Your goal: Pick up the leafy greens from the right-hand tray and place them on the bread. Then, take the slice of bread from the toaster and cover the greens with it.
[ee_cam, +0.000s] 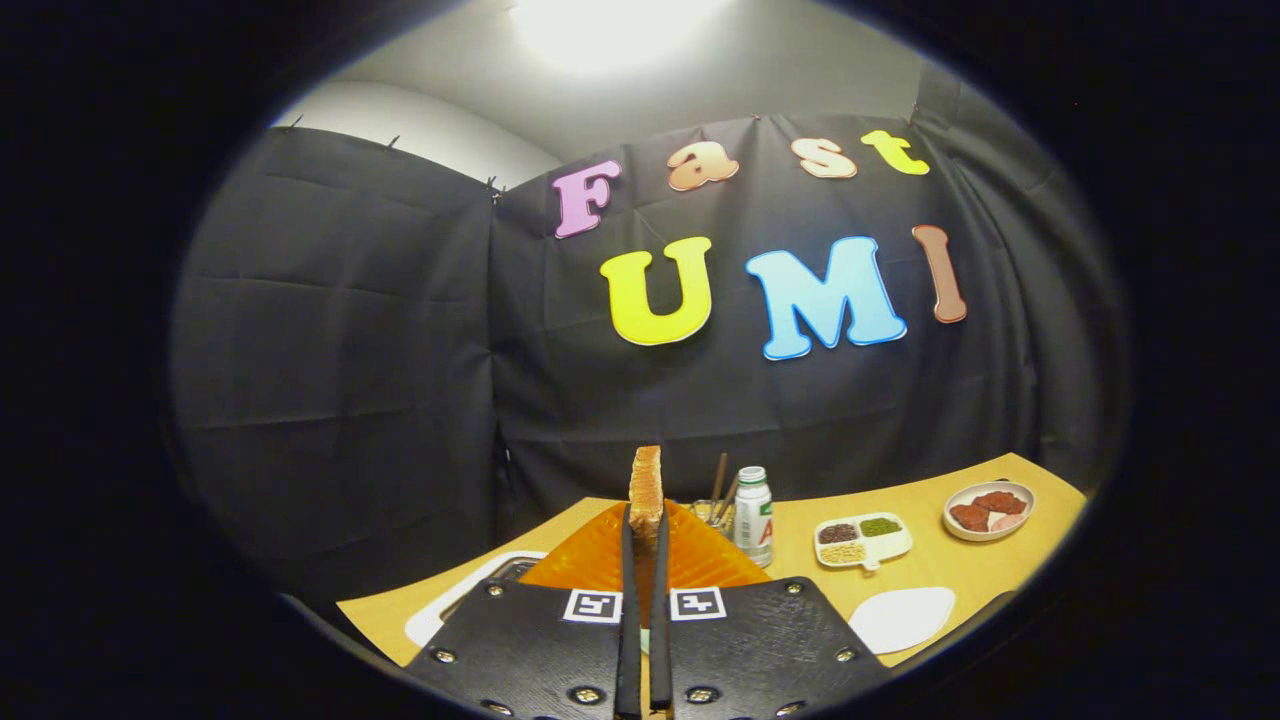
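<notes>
The gripper point(646, 540) is held level and raised above a light wooden tabletop point(930, 570), pointing toward the black cloth wall of the booth. Its jaws are nearly closed and clamp a toasted, golden-brown slice of bread point(646, 490) between them; the slice stands upright on its edge, thin side facing the camera, rising above the fingertips. Just behind the slice lies an orange, ridged, fan-shaped object point(590, 555) that cannot be identified more closely. Low beside the gripper, on the side away from the dishes, a white rectangular tray with rounded corners point(450, 600) sits on the tabletop, mostly hidden. Beyond the jaws a clear glass holder point(712, 512) contains a few brown sticks, and just beside it stands a white bottle with a green cap point(753, 515). Farther along rests a white divided dish point(863, 541) with three compartments holding dark, green and pale grains. Beyond that, a round pale bowl point(989, 510) holds reddish-brown pieces. Nearer the gripper lies a flat white plate point(902, 618).
</notes>
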